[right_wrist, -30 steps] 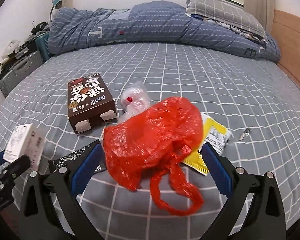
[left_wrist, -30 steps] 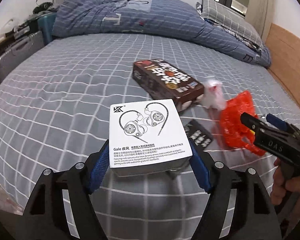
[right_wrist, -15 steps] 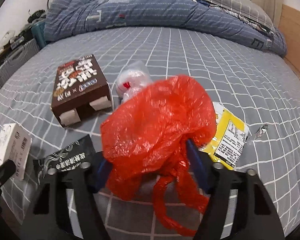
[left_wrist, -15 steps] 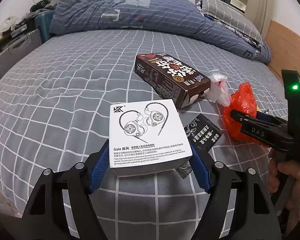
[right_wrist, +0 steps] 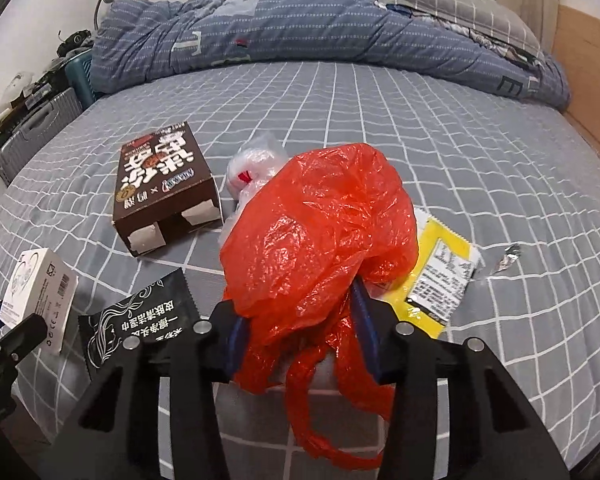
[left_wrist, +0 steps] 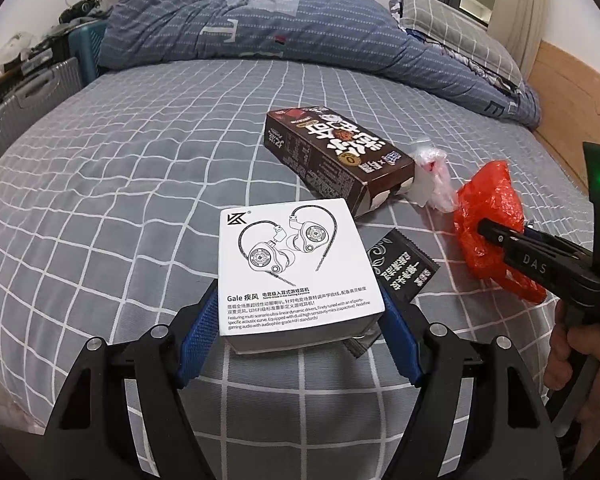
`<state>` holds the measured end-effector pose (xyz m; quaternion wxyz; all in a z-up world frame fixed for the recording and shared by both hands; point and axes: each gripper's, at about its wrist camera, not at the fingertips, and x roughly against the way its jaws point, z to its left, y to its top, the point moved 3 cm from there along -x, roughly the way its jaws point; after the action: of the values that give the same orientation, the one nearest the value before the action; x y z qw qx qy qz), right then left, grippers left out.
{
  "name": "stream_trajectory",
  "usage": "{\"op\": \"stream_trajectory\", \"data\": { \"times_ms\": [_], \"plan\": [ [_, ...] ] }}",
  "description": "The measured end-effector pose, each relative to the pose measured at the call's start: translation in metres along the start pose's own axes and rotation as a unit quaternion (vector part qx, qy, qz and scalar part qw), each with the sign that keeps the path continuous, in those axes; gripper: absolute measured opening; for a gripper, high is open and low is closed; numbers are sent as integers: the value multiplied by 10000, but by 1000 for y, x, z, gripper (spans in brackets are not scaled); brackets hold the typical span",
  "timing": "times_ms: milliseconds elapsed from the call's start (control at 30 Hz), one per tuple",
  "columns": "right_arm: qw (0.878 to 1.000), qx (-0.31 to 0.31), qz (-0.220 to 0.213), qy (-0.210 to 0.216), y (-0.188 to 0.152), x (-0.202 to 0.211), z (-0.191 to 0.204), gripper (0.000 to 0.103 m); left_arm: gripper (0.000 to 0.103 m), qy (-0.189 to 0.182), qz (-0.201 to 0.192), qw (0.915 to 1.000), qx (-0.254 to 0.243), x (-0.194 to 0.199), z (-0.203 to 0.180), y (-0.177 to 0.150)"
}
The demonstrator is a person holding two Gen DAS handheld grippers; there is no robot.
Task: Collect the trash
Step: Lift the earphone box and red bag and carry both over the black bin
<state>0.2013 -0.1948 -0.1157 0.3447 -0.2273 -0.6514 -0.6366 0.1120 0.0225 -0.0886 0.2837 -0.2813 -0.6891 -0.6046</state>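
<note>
On the grey checked bed, a white earphone box [left_wrist: 296, 264] sits clamped between the blue pads of my left gripper [left_wrist: 298, 304], held just above the sheet. The same box [right_wrist: 40, 288] shows at the left edge of the right wrist view. A crumpled red plastic bag [right_wrist: 320, 232] fills the middle of that view. My right gripper [right_wrist: 300, 328] is closing on its lower bunched part, and both pads touch the plastic. From the left wrist view the red bag [left_wrist: 488, 208] sits at the right with the right gripper's finger against it.
Around the bag lie a brown carton [right_wrist: 164, 184], a clear plastic bag [right_wrist: 252, 168], a black sachet [right_wrist: 148, 320], a yellow packet [right_wrist: 444, 276] and a foil scrap [right_wrist: 508, 256]. A blue duvet [right_wrist: 320, 28] lies at the back, a suitcase [left_wrist: 28, 104] stands left, and a wooden board [right_wrist: 588, 72] is at the right.
The right gripper's jaws have come in from wide apart onto the red bag, which is now squeezed and bunched between them. The left gripper keeps the white box as before.
</note>
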Motion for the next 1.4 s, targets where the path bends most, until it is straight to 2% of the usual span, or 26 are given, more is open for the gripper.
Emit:
{"op": "stream_trajectory", "data": {
  "times_ms": [267,467,800,1400],
  "plan": [
    [9997,85,-215,-4,0,31,0,44,72,-6,-56,10000,-54,11,-5,2],
    [9994,223,-274,-34,-12,48,5,44,72,-40,-79,9999,-117,19,-8,1],
    [9995,76,-296,14,-33,73,3,44,72,-165,-32,9998,-121,27,-17,-4],
    [9993,12,-372,21,-68,122,15,44,72,-210,-25,9997,-118,68,-22,-48]
  ]
}}
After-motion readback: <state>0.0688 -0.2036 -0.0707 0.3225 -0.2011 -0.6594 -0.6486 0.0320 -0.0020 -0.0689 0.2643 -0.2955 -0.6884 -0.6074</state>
